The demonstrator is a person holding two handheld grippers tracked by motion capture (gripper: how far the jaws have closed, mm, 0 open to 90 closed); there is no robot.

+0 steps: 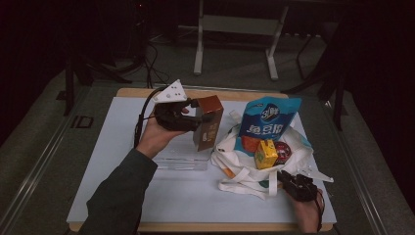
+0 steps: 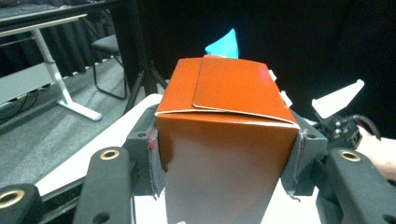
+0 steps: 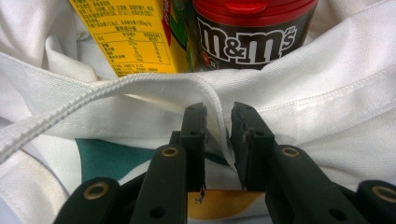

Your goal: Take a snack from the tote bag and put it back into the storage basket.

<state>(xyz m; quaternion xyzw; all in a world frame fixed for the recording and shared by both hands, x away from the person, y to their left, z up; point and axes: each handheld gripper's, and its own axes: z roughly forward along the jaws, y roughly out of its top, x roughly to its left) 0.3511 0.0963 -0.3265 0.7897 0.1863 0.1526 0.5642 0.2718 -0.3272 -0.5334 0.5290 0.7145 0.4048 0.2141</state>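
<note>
The place looks like a lab or studio set up for recording. A white-topped table [image 1: 195, 196] stands on grey carpet [image 1: 39, 147], ringed by black curtains [image 2: 303, 46]. On the far side, cables [image 1: 151, 63] trail across the floor beside a white desk frame [image 1: 235, 29].

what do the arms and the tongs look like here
Both tongs are black, with brass-coloured rivets showing on the jaw arms. The left tongs carry a grey three-cornered plate with dots on top and trail a black cable. The right tongs are smaller in view. The left forearm wears a dark green sleeve.
</note>
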